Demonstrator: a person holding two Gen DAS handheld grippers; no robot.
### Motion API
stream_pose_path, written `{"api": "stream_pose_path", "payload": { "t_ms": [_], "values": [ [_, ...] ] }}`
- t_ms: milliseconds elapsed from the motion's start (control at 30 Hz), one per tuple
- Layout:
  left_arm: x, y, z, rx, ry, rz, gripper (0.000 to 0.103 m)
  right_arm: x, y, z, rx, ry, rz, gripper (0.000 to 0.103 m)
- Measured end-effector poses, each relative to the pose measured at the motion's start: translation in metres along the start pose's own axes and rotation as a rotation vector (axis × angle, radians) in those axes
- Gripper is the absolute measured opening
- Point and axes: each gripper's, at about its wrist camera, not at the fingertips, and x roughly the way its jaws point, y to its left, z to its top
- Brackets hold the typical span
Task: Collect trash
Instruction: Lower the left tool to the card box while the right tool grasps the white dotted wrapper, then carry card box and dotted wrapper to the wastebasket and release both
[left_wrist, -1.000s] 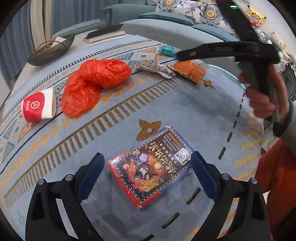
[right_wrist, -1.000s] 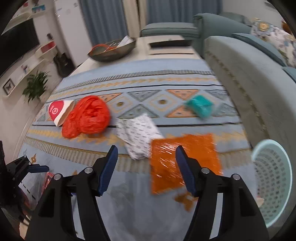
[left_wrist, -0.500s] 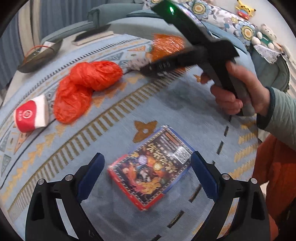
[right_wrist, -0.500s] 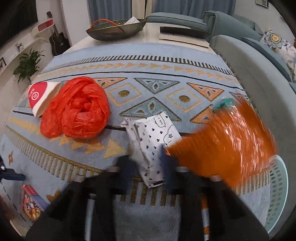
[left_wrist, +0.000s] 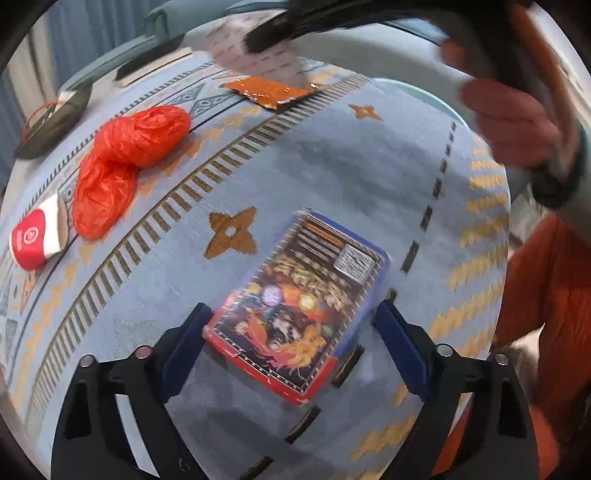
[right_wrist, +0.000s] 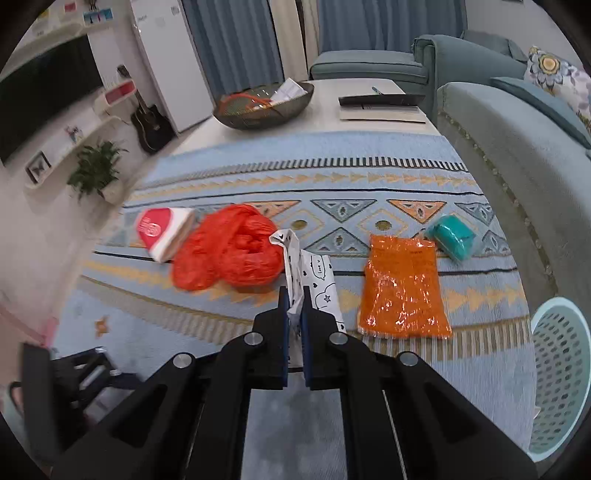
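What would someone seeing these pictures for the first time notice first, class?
The crumpled red plastic bag glows against the pale blue rug, with the shiny orange wrapper lying flat to its right. At the centre of the right wrist view, the right gripper is shut on a white patterned packet. In the left wrist view, a colourful printed box lies between the open fingers of the left gripper.

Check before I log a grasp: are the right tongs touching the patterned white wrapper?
Touching. The right wrist view shows the right tongs shut on the white wrapper.
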Motion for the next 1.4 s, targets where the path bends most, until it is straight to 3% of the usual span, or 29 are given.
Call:
{"api": "stream_pose_path", "payload": {
  "t_ms": [100, 200, 367, 600, 700, 867, 1033, 1200, 1400],
  "values": [
    [0.002, 0.002, 0.009, -0.025, -0.004, 0.023, 0.07, -0.024, -0.003, -0.003, 0.011, -0.026, 0.008, 0.004],
    [0.003, 0.0, 0.016, -0.056, -0.005, 0.049, 0.065, -0.047, -0.01, -0.006, 0.023, -0.057, 0.01, 0.004],
    [-0.026, -0.015, 0.041, -0.105, -0.162, 0.033, 0.062, -0.091, -0.035, -0.009, 0.055, -0.131, -0.027, 0.004],
    [-0.075, -0.055, 0.124, -0.066, -0.376, 0.042, 0.062, -0.157, -0.1, -0.012, 0.155, -0.255, -0.126, 0.004],
    [-0.073, -0.071, 0.167, -0.088, -0.408, 0.031, 0.062, -0.178, -0.132, -0.018, 0.197, -0.277, -0.196, 0.004],
    [-0.05, -0.096, 0.225, -0.116, -0.418, -0.013, 0.062, -0.197, -0.192, -0.037, 0.274, -0.285, -0.339, 0.004],
    [0.0, -0.133, 0.265, -0.14, -0.372, -0.083, 0.062, -0.189, -0.256, -0.065, 0.376, -0.199, -0.442, 0.004],
    [0.056, -0.159, 0.271, -0.137, -0.308, -0.123, 0.062, -0.16, -0.308, -0.102, 0.512, -0.107, -0.458, 0.004],
    [0.114, -0.179, 0.269, -0.123, -0.224, -0.146, 0.063, -0.126, -0.34, -0.137, 0.619, -0.02, -0.454, 0.004]
  ]
}}
